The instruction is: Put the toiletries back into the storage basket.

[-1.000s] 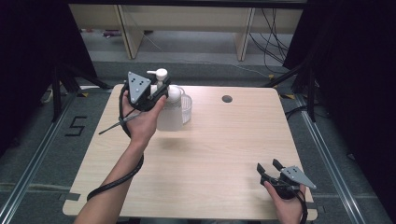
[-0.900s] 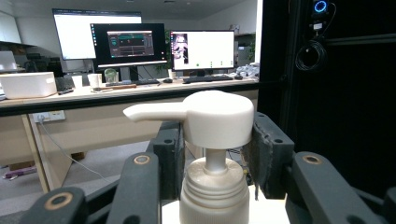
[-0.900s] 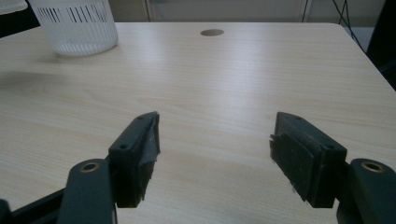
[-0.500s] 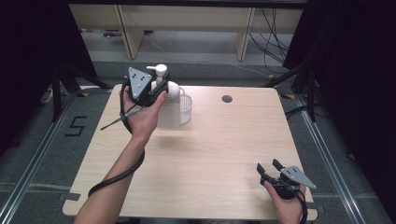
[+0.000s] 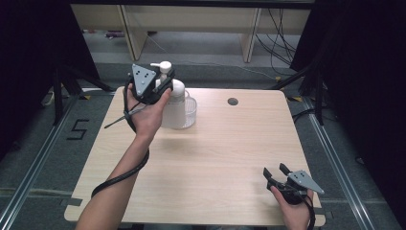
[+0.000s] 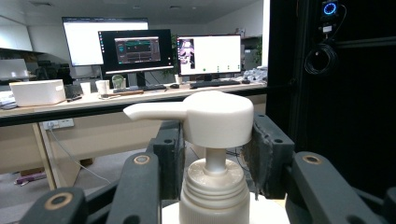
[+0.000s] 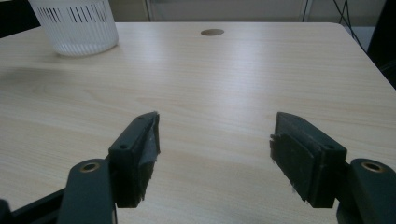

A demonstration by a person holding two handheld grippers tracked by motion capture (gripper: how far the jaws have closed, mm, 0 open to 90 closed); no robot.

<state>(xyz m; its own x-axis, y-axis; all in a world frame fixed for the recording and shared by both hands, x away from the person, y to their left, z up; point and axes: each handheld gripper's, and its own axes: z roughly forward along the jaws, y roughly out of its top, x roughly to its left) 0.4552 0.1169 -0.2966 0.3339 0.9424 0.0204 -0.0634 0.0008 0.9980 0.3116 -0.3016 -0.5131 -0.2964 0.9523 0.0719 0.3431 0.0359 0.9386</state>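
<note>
Pump bottle (image 5: 173, 103) in basket (image 5: 189, 111), gripped at neck by raised left gripper (image 5: 160, 86); right gripper (image 5: 274, 172) low over worktop (image 5: 230, 143), jaws wide.

One bench (image 5: 215, 158). One pump bottle (image 5: 173, 98), white, with one pump head (image 6: 212, 116) and one spout. One white slotted basket (image 7: 74, 25). Two grippers: left (image 5: 160, 88), right (image 5: 276, 171); each has two black fingers (image 7: 137, 154). One round hole (image 5: 233, 101) in the benchtop. Three lit monitors (image 6: 135, 49) on a desk behind.
</note>
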